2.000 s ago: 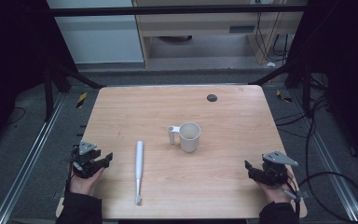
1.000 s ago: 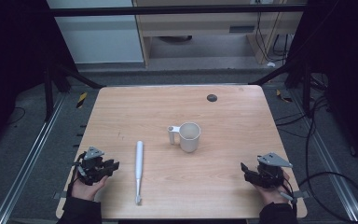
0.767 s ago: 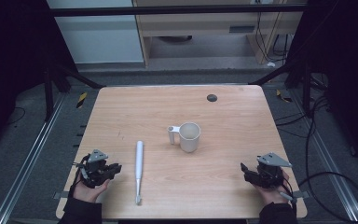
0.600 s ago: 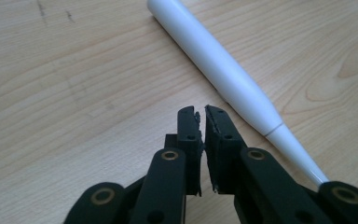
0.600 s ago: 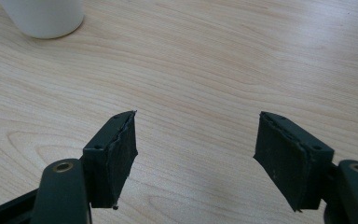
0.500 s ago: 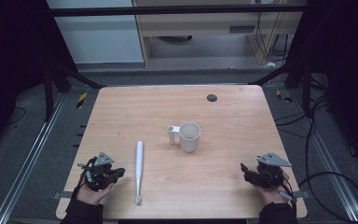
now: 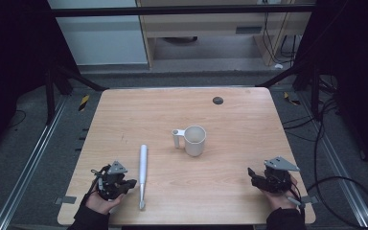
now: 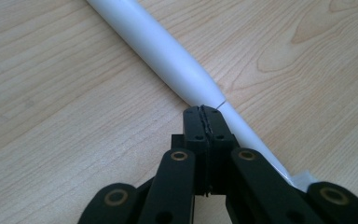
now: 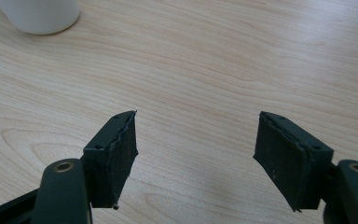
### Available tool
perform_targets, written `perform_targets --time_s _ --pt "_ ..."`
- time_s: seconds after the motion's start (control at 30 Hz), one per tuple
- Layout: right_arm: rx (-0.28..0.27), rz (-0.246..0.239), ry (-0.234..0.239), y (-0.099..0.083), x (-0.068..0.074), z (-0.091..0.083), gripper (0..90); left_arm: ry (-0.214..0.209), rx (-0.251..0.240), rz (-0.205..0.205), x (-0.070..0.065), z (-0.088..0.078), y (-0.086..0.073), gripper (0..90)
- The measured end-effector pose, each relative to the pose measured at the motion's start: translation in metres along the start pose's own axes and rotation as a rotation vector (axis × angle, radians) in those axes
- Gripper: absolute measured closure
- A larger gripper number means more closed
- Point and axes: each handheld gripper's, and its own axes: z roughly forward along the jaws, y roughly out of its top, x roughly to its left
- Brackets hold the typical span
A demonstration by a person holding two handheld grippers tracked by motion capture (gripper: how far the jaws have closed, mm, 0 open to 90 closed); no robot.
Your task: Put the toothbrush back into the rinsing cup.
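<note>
The left gripper (image 7: pixel 124 184) sits low at the near left of the wooden table (image 7: pixel 249 120), held in a hand (image 7: pixel 103 201) that comes in from the near edge. Its 2 black jaws have just been closing and now stand pressed together, pad against pad, with nothing between them; in the left gripper view the closed tips (image 8: pixel 204 122) lie just in front of a long white rod (image 8: pixel 168 56), which passes behind and to the right of them (whether they touch it cannot be told). From above, the white rod (image 7: pixel 143 172) lies flat on the table, running near to far, just to the right of the left gripper, its near end close to the table's near edge.

The right gripper (image 7: pixel 255 176) rests at the near right, well apart from the rod, its jaws spread wide over bare wood, as the right gripper view (image 9: pixel 196 149) shows. A white mug (image 7: pixel 194 140) stands upright near the middle of the table, handle to the left, between the 2 grippers and farther off. A small dark disc (image 7: pixel 217 100) lies toward the far edge.
</note>
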Motion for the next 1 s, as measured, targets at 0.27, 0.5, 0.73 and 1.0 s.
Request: perform_targets --time_s 0.27,0.5,0.73,1.0 --pt "0.002 0.001 0.001 0.0 0.0 0.0 29.4 -0.019 0.018 0.02 -0.006 0.004 0.001 89.3" --pt "0.002 0.001 -0.001 0.0 0.0 0.001 29.3 -0.031 0.036 0.044 -0.009 0.007 0.002 89.4" --pt "0.005 0.005 0.001 0.0 0.0 0.001 29.3 -0.039 0.045 0.057 -0.014 0.011 0.003 89.4" --pt "0.006 0.007 0.001 0.0 0.0 0.001 29.3 -0.048 0.05 0.07 -0.018 0.015 0.005 89.4"
